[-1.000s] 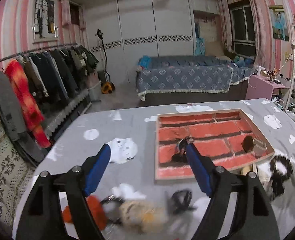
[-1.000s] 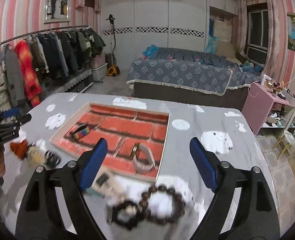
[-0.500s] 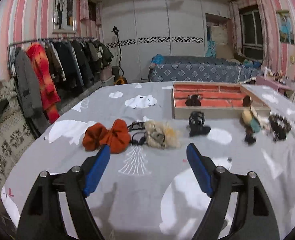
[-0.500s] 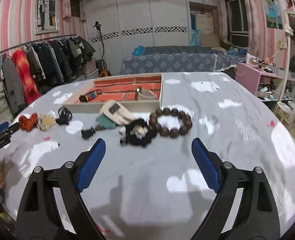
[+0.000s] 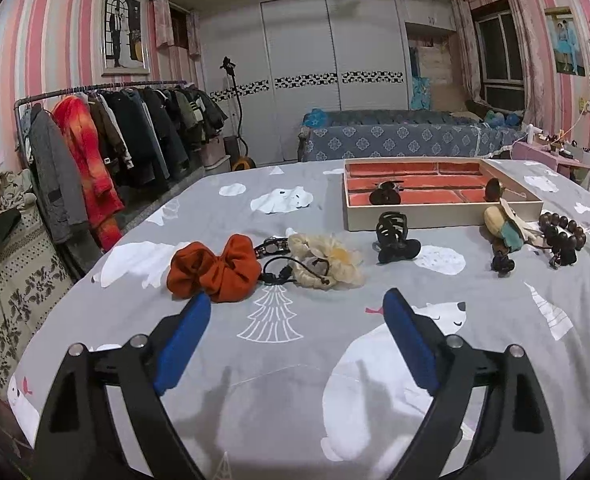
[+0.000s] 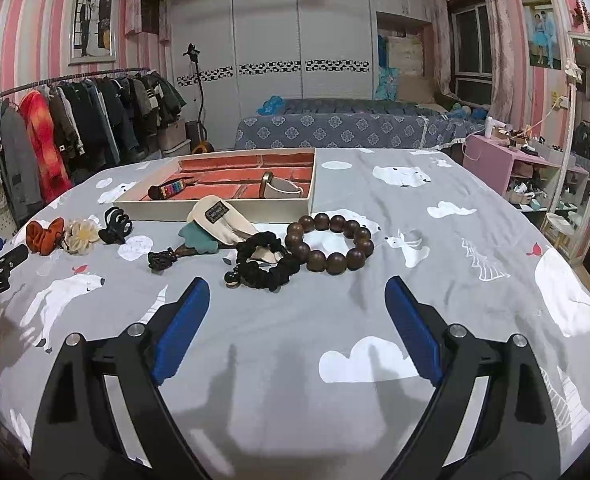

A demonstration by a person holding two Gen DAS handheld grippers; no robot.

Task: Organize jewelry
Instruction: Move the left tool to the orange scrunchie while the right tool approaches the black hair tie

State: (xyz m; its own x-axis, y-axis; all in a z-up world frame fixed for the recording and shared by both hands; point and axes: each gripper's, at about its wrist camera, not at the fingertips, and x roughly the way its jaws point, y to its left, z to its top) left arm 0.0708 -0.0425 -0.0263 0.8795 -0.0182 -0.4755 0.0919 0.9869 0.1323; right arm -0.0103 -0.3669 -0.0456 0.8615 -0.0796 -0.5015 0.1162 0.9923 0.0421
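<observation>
Barely begun: few pieces inside tray (image 6: 215, 202); bead bracelet (image 6: 331, 245), scrunchie (image 5: 215, 268), claw clip (image 5: 395, 238) left at twelve o'clock. Left gripper (image 5: 295, 320), right gripper (image 6: 295, 308): jaws wide, empty.

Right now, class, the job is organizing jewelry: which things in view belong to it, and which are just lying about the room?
Belongs to the job:
tray
bead bracelet
black scrunchie
orange scrunchie
cream scrunchie
claw clip

Just lying about:
clothes rack
bed
pink shelf
framed photo
</observation>
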